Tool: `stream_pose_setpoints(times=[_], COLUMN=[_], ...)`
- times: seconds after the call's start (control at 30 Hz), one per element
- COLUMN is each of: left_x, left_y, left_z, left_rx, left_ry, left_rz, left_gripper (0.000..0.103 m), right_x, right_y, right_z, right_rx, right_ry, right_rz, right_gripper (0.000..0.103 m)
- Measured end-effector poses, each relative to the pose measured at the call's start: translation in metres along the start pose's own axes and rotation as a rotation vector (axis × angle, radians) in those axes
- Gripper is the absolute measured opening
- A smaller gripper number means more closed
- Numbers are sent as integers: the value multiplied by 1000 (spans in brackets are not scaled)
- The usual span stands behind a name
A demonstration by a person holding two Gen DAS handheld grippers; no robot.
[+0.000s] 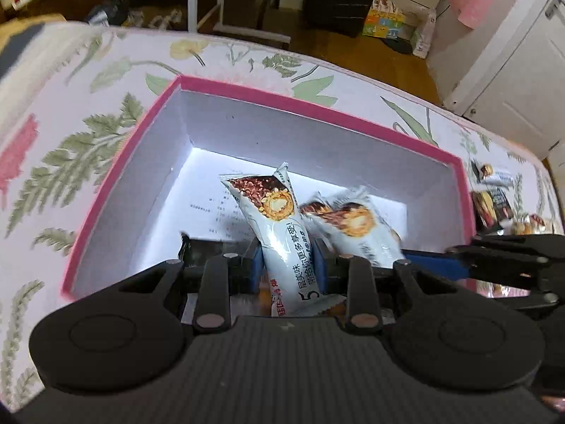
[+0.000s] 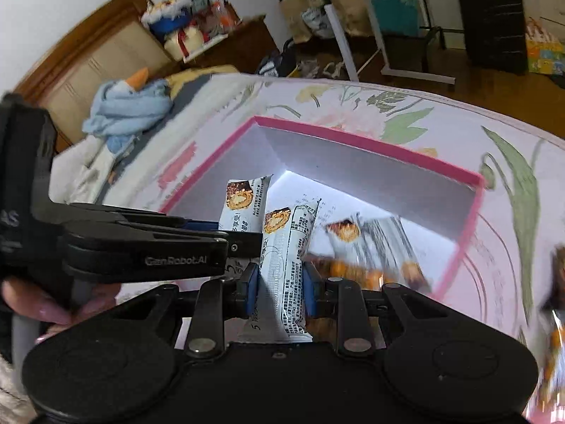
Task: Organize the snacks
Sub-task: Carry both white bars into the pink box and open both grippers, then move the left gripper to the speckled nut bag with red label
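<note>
The left hand-held gripper (image 1: 286, 265) is clenched on a white snack bar (image 1: 279, 226), its blue pads (image 1: 255, 272) pressing the wrapper's sides. The right hand-held gripper (image 2: 279, 282) grips a second bar (image 2: 287, 268) the same way. Both bars hang over the open pink box (image 1: 317, 109), which sits on a floral bedsheet (image 1: 70, 113). In the right wrist view a blurred third bar (image 2: 356, 233) lies inside the box. More snacks (image 1: 492, 205) lie on the sheet just beyond the box's right wall. A hand (image 2: 53, 304) holds the left one's handle
</note>
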State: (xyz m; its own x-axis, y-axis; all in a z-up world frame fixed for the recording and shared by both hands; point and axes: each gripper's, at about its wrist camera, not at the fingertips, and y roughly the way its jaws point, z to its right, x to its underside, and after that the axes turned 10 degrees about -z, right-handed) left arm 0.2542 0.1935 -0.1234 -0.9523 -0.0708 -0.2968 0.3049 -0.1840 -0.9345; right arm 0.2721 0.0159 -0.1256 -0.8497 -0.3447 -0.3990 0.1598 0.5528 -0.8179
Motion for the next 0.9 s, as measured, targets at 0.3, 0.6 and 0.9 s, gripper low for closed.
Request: stream_pose_setpoints(times=[0.3,0.6,0.9], left_x=[-22,2,25], left_y=[38,4,-59], left_z=[-37,-22,53], left_rx=[10,45,104], left_ry=[-123,-74,153], left_rz=[-75,-29,35], left_gripper=[50,61,64], right_x=[-26,10,53], right_y=[51,-25,-114], right_z=[-7,-13,4], right_rx=[118,126,151], right_ry=[-174,-152,-84], right_rz=[-101,15,101], right_gripper=[42,67,67])
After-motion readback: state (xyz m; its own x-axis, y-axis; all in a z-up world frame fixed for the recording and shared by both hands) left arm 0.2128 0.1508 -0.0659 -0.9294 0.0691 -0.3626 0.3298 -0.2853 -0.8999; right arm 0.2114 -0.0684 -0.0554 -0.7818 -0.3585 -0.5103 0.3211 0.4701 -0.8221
